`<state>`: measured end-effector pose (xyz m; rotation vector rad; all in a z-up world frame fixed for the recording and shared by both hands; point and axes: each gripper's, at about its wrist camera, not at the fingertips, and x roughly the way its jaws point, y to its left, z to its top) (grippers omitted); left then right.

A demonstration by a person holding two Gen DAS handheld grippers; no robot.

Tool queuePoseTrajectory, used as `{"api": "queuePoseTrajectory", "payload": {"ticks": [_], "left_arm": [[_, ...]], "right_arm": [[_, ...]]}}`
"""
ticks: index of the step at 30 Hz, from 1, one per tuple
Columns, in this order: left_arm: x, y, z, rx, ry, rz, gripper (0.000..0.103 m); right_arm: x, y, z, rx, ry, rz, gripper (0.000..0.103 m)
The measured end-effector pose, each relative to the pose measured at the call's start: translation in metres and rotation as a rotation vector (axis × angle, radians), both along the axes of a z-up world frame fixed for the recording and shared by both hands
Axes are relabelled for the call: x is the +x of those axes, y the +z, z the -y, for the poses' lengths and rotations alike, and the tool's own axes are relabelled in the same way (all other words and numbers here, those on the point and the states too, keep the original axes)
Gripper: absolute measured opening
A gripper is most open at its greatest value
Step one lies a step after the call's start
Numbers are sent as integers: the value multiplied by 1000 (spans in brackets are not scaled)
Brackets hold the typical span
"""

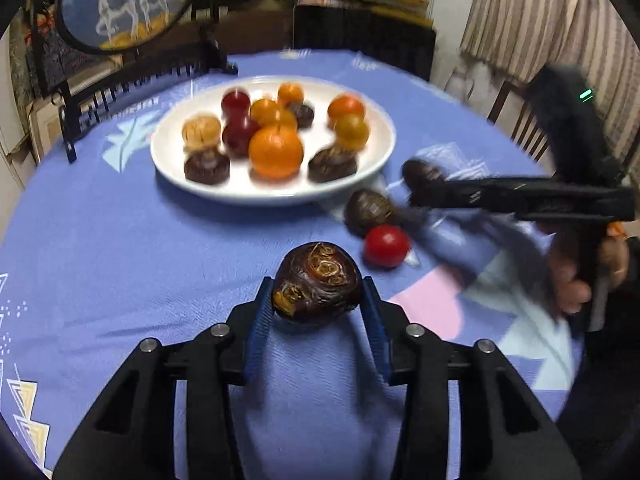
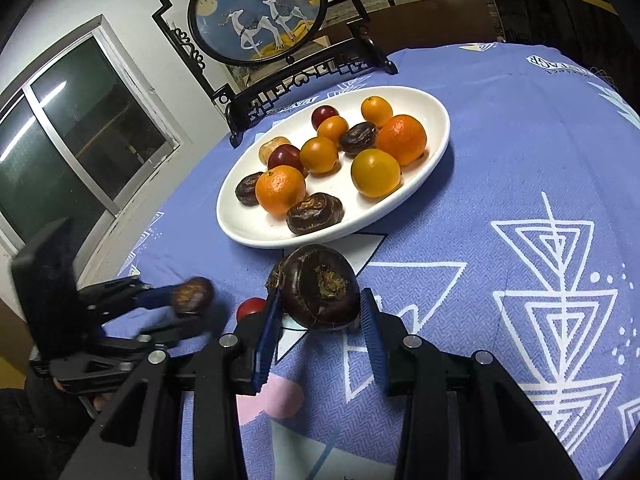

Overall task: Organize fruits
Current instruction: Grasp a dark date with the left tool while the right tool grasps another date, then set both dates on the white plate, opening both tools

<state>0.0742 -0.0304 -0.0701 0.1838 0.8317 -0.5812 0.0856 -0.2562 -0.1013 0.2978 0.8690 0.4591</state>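
A white plate [image 1: 372, 160] on the blue tablecloth holds several oranges, red fruits and dark water chestnuts; it also shows in the right wrist view [image 2: 436, 148]. My left gripper [image 1: 318, 292] is shut on a dark water chestnut [image 1: 318, 282] above the cloth. It shows in the right wrist view [image 2: 188, 300] with that chestnut [image 2: 192, 294]. My right gripper [image 2: 320, 304] is shut on another dark water chestnut [image 2: 320, 290] in front of the plate; it shows blurred in the left wrist view [image 1: 416, 182] with its chestnut [image 1: 420, 172]. A loose chestnut [image 1: 370, 210] and a red fruit [image 1: 386, 246] lie on the cloth beside the plate.
A black-framed round deer picture [image 2: 260, 16] stands on the table behind the plate. A window [image 2: 80, 128] is at the left. A striped curtain [image 1: 540, 16] and a wooden chair [image 1: 520, 120] stand past the table's far right edge.
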Motion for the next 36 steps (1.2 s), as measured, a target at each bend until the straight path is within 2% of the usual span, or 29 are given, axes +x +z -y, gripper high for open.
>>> {"api": "queuePoseTrajectory", "payload": {"ticks": [7, 10, 15, 20, 26, 28, 29, 30, 32, 36], "left_arm": [[-10, 29, -19, -88, 46, 77, 42], [-6, 39, -20, -115, 55, 101, 42], [7, 47, -9, -118, 38, 125, 42], [47, 45, 5, -127, 71, 82, 42], [98, 45, 20, -98, 88, 68, 43], [113, 42, 27, -65, 83, 60, 44], [117, 41, 27, -57, 92, 57, 53], [120, 39, 26, -55, 103, 49, 66], [118, 38, 18, -76, 129, 50, 73], [97, 36, 4, -106, 109, 40, 75]], "right_arm": [[-8, 12, 2, -10, -10, 25, 40], [-13, 32, 3, -7, -7, 68, 40], [-7, 62, 3, -33, 2, 125, 40], [32, 73, 6, -21, -29, 96, 40], [87, 78, -10, -50, -51, 81, 40], [105, 73, -15, -58, -55, 61, 44], [111, 69, -15, -64, -68, 50, 62], [111, 68, -14, -70, -81, 51, 69], [106, 63, -11, -81, -90, 60, 71], [82, 52, -6, -113, -90, 49, 71]]}}
